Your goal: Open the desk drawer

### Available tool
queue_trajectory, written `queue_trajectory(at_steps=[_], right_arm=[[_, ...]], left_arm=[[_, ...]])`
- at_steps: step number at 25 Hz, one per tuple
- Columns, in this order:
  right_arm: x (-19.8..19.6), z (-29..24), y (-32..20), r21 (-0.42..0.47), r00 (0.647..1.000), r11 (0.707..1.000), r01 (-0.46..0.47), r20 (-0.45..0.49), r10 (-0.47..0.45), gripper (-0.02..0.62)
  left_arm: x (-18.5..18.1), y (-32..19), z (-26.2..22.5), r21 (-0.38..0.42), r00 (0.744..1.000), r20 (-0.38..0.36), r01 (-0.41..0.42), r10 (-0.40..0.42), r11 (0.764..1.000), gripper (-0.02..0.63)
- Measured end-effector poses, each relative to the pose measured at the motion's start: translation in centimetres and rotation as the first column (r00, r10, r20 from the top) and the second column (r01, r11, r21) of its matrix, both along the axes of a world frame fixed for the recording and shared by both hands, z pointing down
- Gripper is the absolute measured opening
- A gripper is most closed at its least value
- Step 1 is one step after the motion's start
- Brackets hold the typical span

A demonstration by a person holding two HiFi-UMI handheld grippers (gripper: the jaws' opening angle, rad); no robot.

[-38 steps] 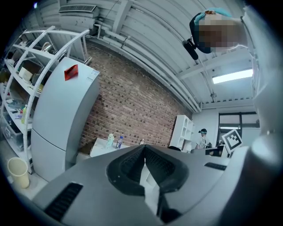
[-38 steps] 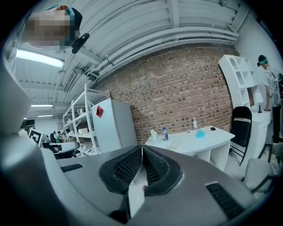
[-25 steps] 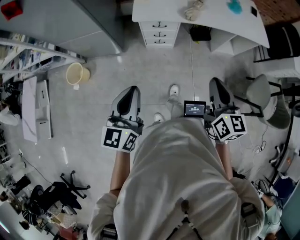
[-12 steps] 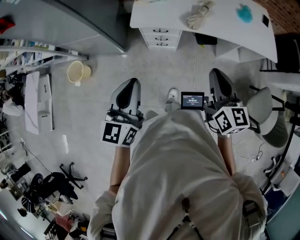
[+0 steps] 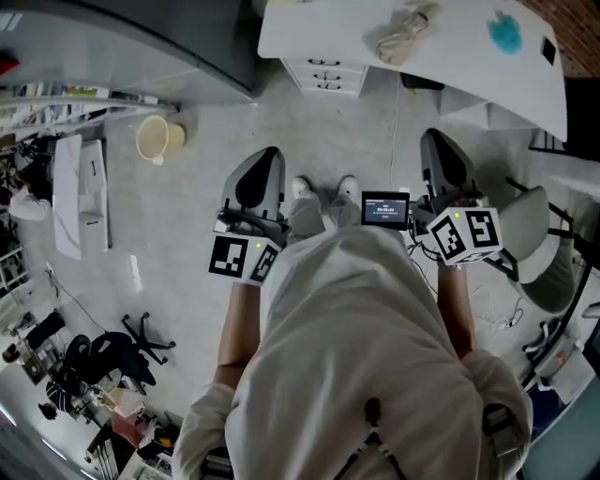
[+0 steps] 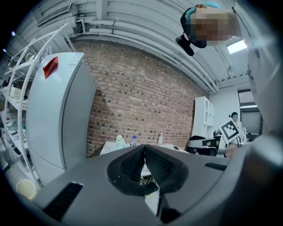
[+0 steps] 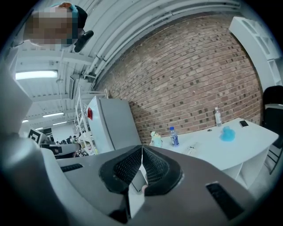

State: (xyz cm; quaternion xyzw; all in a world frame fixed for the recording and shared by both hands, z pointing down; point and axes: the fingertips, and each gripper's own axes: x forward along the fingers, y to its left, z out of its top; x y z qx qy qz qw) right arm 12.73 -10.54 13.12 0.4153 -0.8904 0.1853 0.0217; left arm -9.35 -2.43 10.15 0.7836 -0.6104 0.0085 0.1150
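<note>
The white desk (image 5: 441, 56) stands at the top of the head view, with a white drawer unit (image 5: 328, 73) of three shut drawers under its left end. Both grippers are held out in front of the person's body, well short of the drawers. My left gripper (image 5: 267, 153) is shut and holds nothing; its pads meet in the left gripper view (image 6: 144, 148). My right gripper (image 5: 433, 137) is also shut and empty, as its own view shows (image 7: 142, 148). That view shows the desk top (image 7: 230, 148) ahead at the right.
A large grey fridge (image 5: 141, 47) stands left of the desk, with a yellow bucket (image 5: 155, 141) on the floor near it. A grey office chair (image 5: 539, 244) is at the right. Bottles (image 7: 174, 136), a blue object (image 5: 506, 28) and a cloth bundle (image 5: 405, 33) lie on the desk.
The person has stepped forward across the floor toward the desk, carrying both grippers along. Both stay shut and empty.
</note>
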Motion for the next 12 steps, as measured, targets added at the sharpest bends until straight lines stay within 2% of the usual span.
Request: queue_trajectory(at_steps=[5, 12], right_arm=[[-2.0, 1.1, -1.1, -0.017, 1.000, 1.000, 0.017, 0.007, -0.017, 0.028], [-4.9, 4.8, -3.1, -0.065, 1.000, 0.998, 0.025, -0.011, -0.025, 0.028]], left_arm=[[0.7, -3.1, 2.5, -0.042, 0.996, 0.054, -0.075, 0.078, 0.996, 0.009], [1.5, -8.0, 8.2, -0.082, 0.986, 0.023, -0.165, 0.167, 0.983, 0.009]])
